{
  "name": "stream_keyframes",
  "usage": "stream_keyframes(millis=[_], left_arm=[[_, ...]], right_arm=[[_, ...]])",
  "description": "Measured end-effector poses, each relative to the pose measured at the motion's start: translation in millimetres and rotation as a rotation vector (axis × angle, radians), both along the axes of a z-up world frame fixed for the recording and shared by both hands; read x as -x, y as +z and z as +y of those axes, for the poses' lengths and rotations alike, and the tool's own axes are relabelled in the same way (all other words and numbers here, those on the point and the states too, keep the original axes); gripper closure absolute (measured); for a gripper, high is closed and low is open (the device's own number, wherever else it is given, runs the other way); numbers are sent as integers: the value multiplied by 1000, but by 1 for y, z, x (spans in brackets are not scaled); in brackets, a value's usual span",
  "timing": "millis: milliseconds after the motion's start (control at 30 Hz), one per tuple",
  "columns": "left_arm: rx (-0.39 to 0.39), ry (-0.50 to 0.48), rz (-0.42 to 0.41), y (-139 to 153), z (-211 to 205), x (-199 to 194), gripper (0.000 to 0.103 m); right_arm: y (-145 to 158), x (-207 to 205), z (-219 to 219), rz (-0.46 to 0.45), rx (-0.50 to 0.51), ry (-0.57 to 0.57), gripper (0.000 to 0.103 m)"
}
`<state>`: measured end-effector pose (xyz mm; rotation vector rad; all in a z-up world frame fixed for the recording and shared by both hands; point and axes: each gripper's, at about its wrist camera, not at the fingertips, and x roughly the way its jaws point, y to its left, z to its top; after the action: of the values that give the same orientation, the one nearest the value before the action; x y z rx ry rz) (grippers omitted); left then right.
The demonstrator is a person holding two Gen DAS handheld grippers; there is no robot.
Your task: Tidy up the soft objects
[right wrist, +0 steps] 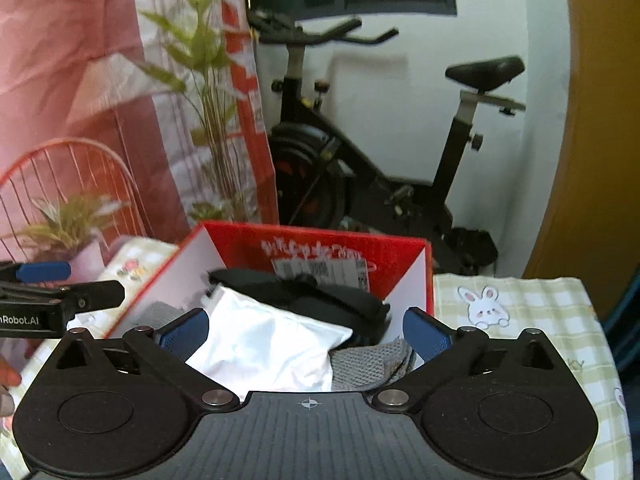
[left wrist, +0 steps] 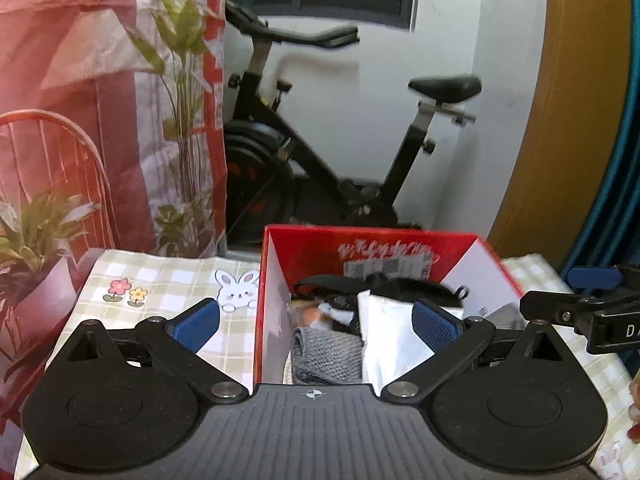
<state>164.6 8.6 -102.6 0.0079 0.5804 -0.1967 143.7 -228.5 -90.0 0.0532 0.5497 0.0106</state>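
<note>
Both tongs gape empty over the red box (left wrist: 276, 280); only the left view shows the orange-patched item (left wrist: 316, 316) inside.

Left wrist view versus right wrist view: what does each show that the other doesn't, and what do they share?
Only the left wrist view shows the flower print on the tablecloth and a small orange-and-white item in the box. Only the right wrist view shows the bare cloth to the right of the box. Both show the red box holding a white pouch, grey knit cloth and black strap, the exercise bike, and open grippers.
</note>
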Motion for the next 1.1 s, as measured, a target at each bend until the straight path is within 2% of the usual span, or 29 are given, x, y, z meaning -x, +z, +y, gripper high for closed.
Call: stream_keyframes(millis=[100, 200, 300, 500, 633, 767, 900, 1100], left_arm=[[7, 13, -31, 15, 5, 18, 0], [-63, 40, -67, 32, 4, 40, 0], [-100, 80, -121, 48, 5, 64, 0], [-69, 117, -169, 83, 14, 111, 0], [-92, 135, -205, 103, 14, 145, 0], [-97, 155, -245, 116, 13, 173, 0], [-69, 150, -255, 122, 15, 191, 0], [-83, 174, -269, 125, 16, 193, 0]], right_arm=[[16, 20, 8, -49, 11, -29, 0], [30, 42, 15, -89, 18, -42, 0], [45, 65, 23, -126, 21, -53, 0], [71, 117, 40, -206, 56, -83, 0], [85, 150, 46, -257, 30, -80, 0], [96, 177, 53, -291, 12, -89, 0], [105, 197, 63, -313, 42, -80, 0], [109, 205, 70, -316, 43, -71, 0]])
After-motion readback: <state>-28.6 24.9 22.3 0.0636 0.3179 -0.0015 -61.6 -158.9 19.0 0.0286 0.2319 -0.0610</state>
